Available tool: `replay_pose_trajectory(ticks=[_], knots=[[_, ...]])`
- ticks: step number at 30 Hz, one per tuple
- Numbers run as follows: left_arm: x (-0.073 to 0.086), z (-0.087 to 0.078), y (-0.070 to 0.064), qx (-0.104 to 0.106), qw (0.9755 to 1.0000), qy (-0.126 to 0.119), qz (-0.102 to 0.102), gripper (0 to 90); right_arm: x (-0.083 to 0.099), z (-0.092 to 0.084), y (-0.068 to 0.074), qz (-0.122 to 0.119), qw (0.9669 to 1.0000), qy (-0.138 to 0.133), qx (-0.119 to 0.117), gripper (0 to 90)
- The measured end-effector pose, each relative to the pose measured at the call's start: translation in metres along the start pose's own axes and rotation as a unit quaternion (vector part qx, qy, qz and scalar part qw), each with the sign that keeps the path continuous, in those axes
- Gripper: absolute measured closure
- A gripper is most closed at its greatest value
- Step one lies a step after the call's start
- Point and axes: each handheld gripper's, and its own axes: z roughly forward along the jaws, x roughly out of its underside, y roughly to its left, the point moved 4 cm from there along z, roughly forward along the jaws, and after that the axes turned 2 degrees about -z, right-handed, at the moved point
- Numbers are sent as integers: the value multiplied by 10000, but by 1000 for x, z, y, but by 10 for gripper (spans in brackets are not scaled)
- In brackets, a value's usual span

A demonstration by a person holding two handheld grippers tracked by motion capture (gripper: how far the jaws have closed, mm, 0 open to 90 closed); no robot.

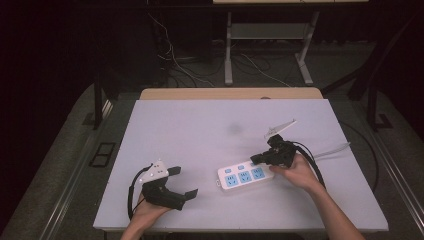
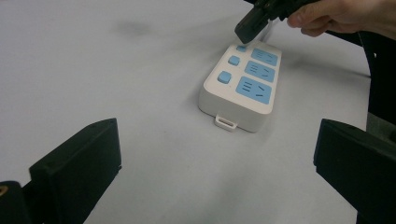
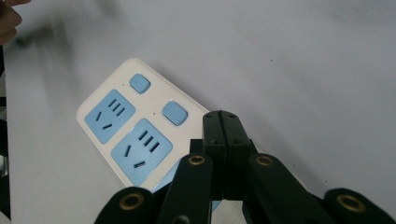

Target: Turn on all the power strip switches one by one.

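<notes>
- The power strip (image 1: 246,176) is your landmark: a white block with three blue sockets and three blue buttons, lying flat on the pale table top (image 1: 200,130), a little toward your right side of the middle and near your edge.
- Your right gripper (image 1: 256,159) has its jaws pressed fully together, with nothing between them. In the right gripper view the closed tip (image 3: 222,122) stands over the strip at the end nearest your right hand, just beside the second blue button (image 3: 174,112); whether it touches the strip, I cannot tell.
- In the left gripper view the same closed tip (image 2: 247,29) hangs just above the far end of the strip (image 2: 243,84), next to the smallest blue button.
- Your left gripper (image 1: 186,183) is well apart from the strip, on its left, low over the table near your edge. Its jaws stand wide apart and hold nothing; in its own view the strip lies ahead between them.
- Between your left gripper and the strip there is only bare table; nothing stands in the way.
- Beyond the strip there is a faint grey smudge (image 1: 234,129) on the table top.
- Past the far edge of the table, behind the strip, you see a white stand (image 1: 228,47) and loose cables (image 1: 172,60) on the floor.
- A black cable (image 1: 315,165) trails from your right gripper over your wrist, to the right of the strip.
</notes>
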Motion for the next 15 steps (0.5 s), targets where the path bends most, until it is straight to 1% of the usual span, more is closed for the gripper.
replay_pose_trajectory(ticks=[8, 15], knots=[[0, 0, 0, 0, 10000, 4, 3, 0, -11, -10, 9, -135, 9999, 9, -3, 900], [0, -1, 0, 0, 10000, -2, 12, 0, -23, -14, 16, -266, 9996, 4, -38, 900]])
